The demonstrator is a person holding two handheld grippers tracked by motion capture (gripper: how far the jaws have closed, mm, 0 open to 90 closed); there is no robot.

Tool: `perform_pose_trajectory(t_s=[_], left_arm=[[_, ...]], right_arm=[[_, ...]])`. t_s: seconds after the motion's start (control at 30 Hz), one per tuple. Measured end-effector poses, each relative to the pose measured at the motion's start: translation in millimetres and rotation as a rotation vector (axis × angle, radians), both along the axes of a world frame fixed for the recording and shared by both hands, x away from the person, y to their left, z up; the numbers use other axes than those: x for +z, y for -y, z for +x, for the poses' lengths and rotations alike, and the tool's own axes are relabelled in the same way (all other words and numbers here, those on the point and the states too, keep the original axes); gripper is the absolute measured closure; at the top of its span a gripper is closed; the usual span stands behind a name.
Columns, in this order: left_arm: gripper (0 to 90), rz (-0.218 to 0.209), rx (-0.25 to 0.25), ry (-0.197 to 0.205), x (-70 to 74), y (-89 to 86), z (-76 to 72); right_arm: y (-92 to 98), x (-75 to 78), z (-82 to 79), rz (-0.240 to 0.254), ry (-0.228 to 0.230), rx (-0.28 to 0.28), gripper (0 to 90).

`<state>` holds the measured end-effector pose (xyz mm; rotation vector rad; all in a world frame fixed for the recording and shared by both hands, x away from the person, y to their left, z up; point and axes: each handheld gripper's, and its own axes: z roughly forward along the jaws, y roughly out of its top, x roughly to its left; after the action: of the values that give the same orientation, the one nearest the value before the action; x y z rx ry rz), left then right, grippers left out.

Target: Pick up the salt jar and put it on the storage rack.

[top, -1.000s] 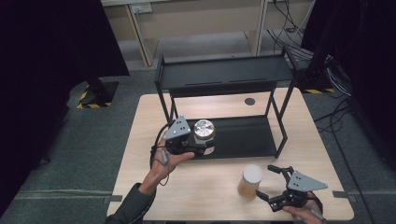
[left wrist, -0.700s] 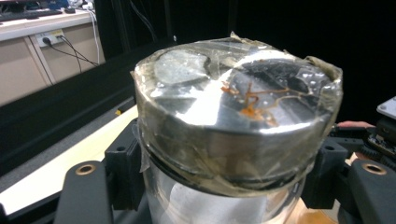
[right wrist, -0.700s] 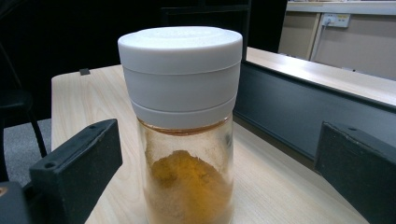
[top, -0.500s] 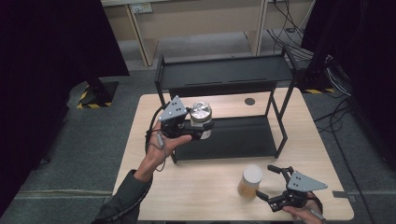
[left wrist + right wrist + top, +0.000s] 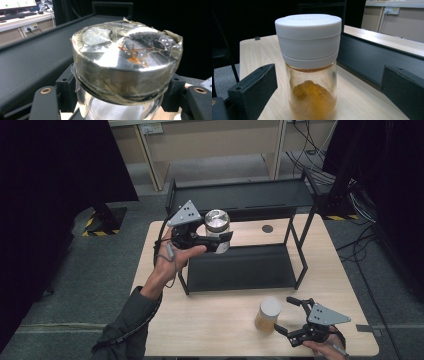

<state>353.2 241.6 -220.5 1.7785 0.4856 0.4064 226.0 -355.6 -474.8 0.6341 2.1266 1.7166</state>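
Left gripper (image 5: 216, 241) clamps silver-lidded jar (image 5: 217, 226) above rack (image 5: 240, 270) lower shelf. Right gripper (image 5: 290, 320) jaws spread, white-lidded spice jar (image 5: 268, 314) between, untouched, on table (image 5: 215, 320).

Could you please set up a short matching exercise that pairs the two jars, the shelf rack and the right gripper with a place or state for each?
Things:
1. silver-lidded jar
2. white-lidded jar
3. black shelf rack
4. right gripper

States:
a. open, jaws either side of a jar
b. standing on the table, amber powder inside
c. held in the air by the left gripper
d. two-tiered, at the table's back

Pairs: 1-c, 2-b, 3-d, 4-a
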Motion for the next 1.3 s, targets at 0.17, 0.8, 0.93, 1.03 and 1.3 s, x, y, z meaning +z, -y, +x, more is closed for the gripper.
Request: perform_pose_trajectory(t_s=[0.17,0.8,0.93,1.03,1.3], left_arm=[[31.0,-0.006,0.004,-0.004,15.8,-0.6,7.1],[31.1,-0.015,0.068,-0.004,57.2,12.4,24.9],[31.0,-0.018,0.089,-0.005,63.2,15.5,31.7],[31.0,-0.015,0.109,-0.008,66.2,18.5,37.2],[31.1,-0.016,0.163,-0.013,63.8,24.5,52.8]], right_arm=[[0.3,-0.1,0.0,0.0,0.0,-0.001,1.1],[0.5,-0.6,0.5,-0.003,-0.002,0.001,1.1],[1.3,-0.7,0.6,-0.002,-0.002,0.001,1.1],[1.7,-0.7,0.6,-0.002,-0.002,0.001,1.1],[1.6,-0.9,1.0,-0.004,-0.004,0.006,1.1]])
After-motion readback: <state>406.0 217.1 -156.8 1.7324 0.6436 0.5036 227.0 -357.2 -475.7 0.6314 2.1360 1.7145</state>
